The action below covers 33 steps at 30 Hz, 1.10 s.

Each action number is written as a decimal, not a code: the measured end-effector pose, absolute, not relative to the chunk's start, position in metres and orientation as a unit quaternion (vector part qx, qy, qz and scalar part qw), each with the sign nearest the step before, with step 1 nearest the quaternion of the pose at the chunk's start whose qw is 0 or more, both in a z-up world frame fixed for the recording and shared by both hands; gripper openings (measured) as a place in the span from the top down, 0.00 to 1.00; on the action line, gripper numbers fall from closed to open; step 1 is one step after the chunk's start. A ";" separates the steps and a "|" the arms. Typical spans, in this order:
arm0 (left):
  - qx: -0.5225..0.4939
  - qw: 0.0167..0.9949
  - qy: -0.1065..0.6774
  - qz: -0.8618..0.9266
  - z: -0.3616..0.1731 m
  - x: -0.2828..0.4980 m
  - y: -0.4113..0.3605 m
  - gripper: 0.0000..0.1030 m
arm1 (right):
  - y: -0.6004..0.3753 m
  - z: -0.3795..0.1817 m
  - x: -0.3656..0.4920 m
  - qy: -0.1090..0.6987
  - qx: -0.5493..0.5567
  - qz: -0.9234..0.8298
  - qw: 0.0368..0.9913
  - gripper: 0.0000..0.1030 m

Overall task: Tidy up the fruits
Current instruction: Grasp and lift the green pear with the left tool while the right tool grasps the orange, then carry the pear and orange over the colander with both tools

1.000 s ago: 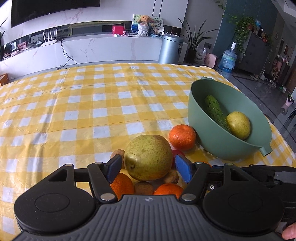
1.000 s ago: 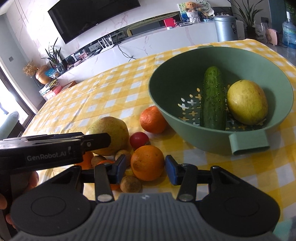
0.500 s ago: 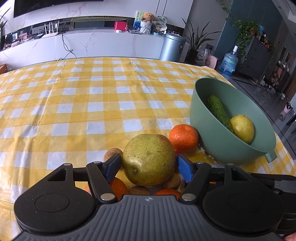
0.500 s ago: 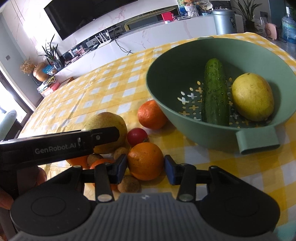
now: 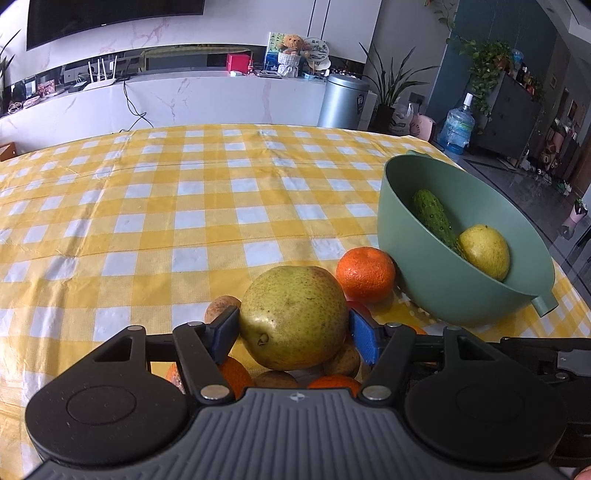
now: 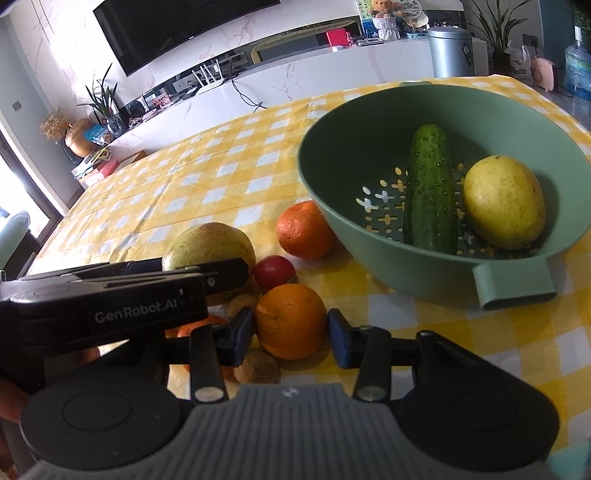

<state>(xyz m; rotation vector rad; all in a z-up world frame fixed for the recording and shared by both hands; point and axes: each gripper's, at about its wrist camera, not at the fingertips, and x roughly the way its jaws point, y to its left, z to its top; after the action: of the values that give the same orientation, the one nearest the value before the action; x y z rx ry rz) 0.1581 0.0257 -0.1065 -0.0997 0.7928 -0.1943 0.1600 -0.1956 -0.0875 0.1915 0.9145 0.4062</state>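
The left tongs (image 5: 293,328) are grasping the large round green-yellow pear (image 5: 293,317), both blue pads pressing its flanks, the fruit sitting above the small pile on the desk. The right tongs (image 6: 290,332) are straddling the round orange (image 6: 290,320); the left pad is touching its skin, while contact at the right pad cannot be told, so whether they are clenched cannot be told.

Counts: in the green plastic colander bowl (image 6: 332,122) are lying one knobbly green cucumber (image 6: 430,188) and one yellow lemon-shaped fruit (image 6: 504,201), side by side. One dimpled mandarin (image 6: 304,229) is resting against the bowl's outer wall; one small red round fruit (image 6: 275,271) is lying between the pear and the orange. At least two small brown round fruits (image 6: 257,367) are showing in the pile, and further orange fruit is partly hidden beneath the left tongs.

The desk is wearing a yellow-and-white checked cloth (image 5: 184,206). Behind it are standing a white marble-patterned sideboard (image 5: 221,96), a wall-mounted black television (image 6: 177,26), a grey metal bin (image 5: 343,99), and a blue water bottle (image 5: 458,129).
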 end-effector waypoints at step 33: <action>-0.058 0.945 0.316 -0.063 -0.043 0.109 0.022 0.29 | -0.196 -0.055 0.120 0.357 0.040 0.211 0.909 0.61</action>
<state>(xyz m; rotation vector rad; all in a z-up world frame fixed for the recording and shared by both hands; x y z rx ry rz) 0.1090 0.0218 -0.0434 -0.1172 0.6439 -0.1278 0.1198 -0.1959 -0.0545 0.0827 0.7357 0.4359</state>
